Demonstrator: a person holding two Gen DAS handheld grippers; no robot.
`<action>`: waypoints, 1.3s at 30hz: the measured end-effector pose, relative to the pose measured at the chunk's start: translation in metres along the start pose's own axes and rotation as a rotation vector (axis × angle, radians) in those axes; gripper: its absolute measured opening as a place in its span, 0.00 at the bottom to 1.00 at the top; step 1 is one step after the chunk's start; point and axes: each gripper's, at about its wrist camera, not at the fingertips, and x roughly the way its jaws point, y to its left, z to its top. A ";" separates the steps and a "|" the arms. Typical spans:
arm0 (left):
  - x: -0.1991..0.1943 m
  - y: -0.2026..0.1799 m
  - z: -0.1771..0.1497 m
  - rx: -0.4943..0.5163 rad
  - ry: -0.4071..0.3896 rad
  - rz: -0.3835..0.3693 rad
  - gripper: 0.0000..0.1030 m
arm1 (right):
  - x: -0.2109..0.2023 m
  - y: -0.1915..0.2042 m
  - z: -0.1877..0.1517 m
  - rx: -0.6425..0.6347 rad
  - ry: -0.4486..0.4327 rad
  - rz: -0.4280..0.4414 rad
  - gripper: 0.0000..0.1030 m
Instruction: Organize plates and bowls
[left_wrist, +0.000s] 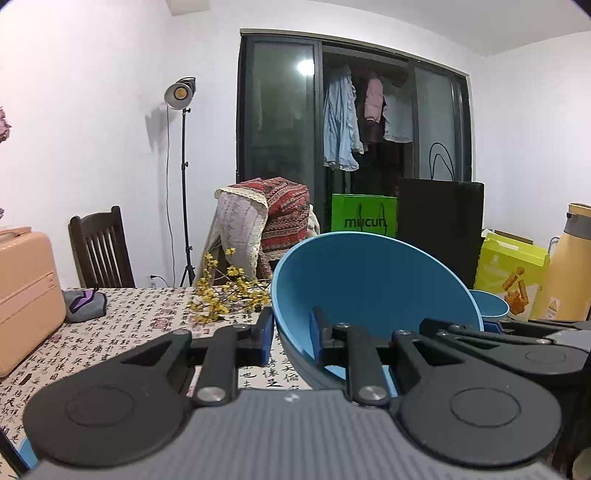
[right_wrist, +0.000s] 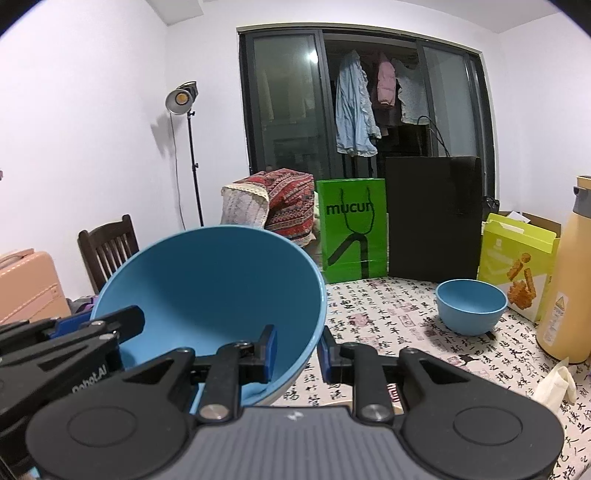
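Left gripper (left_wrist: 291, 334): clamped on large blue bowl (left_wrist: 369, 280), left rim. Right gripper (right_wrist: 297, 349): clamped on right rim. Bowl aloft over table (right_wrist: 388, 314), mouth tilted toward cameras; round, no long axis. Step: carrying. Next, likely: nest with small blue bowl (right_wrist: 471, 310), far-right corner.

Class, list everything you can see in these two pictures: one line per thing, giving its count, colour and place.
large bowl: one, blue, tilted, held above the table
small bowl: one, blue, on the table, right
table: one, calligraphy-print cloth
green bag: one, table's far edge
black bag: one, beside green bag
snack box: one, yellow-green, right
flask: one, tan, far right
yellow flowers: one bunch, on table
case: one, peach, left
left hand-held gripper: black, on bowl rim
right hand-held gripper: black, on bowl rim
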 end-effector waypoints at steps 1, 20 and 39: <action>-0.001 0.002 0.000 -0.001 -0.001 0.003 0.20 | 0.000 0.002 0.000 -0.001 0.000 0.004 0.22; -0.029 0.042 -0.003 -0.046 -0.027 0.054 0.20 | -0.010 0.043 -0.009 -0.031 -0.007 0.068 0.22; -0.046 0.085 -0.015 -0.105 -0.030 0.105 0.20 | -0.008 0.087 -0.019 -0.058 0.018 0.128 0.22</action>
